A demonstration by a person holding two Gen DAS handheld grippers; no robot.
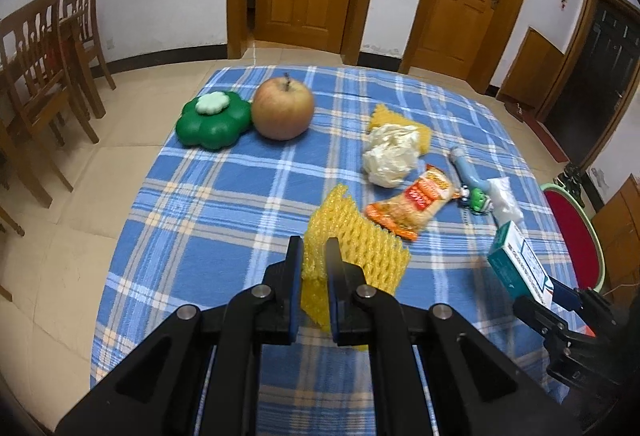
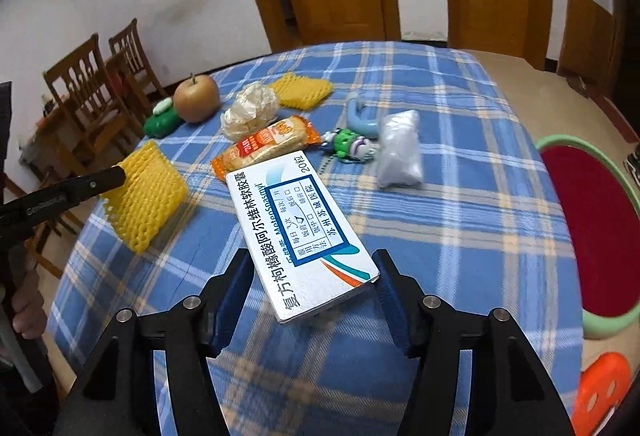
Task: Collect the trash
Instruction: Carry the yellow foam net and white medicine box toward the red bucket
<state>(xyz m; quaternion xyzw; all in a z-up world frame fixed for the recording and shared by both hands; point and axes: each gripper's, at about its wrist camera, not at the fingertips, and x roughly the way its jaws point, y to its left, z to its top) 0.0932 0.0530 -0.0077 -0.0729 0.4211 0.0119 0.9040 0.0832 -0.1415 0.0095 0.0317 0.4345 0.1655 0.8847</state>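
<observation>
My right fingers point(image 2: 316, 284) clasp the pill box point(image 2: 304, 236) across its short side; its long axis points away, red bin point(image 2: 592, 220) off the desk's right edge; left fingers point(image 1: 314, 256) pinch yellow foam net point(image 1: 352, 248)

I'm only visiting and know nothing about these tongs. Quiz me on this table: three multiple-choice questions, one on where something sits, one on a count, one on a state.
1. The apple sits right beside:
A. the green flower-shaped box
B. a kettle
C. a stack of plates

2. How many pieces of yellow foam netting are in view?
A. one
B. two
C. four

3. The medicine box is:
A. lying open on the floor
B. gripped by the right gripper
C. under a chair

Answers:
1. A: the two sit side by side at the far left of the table.
2. B: the held net is in the left gripper, and the second net lies behind the crumpled wrapper.
3. B: the jaws press on its sides.
</observation>
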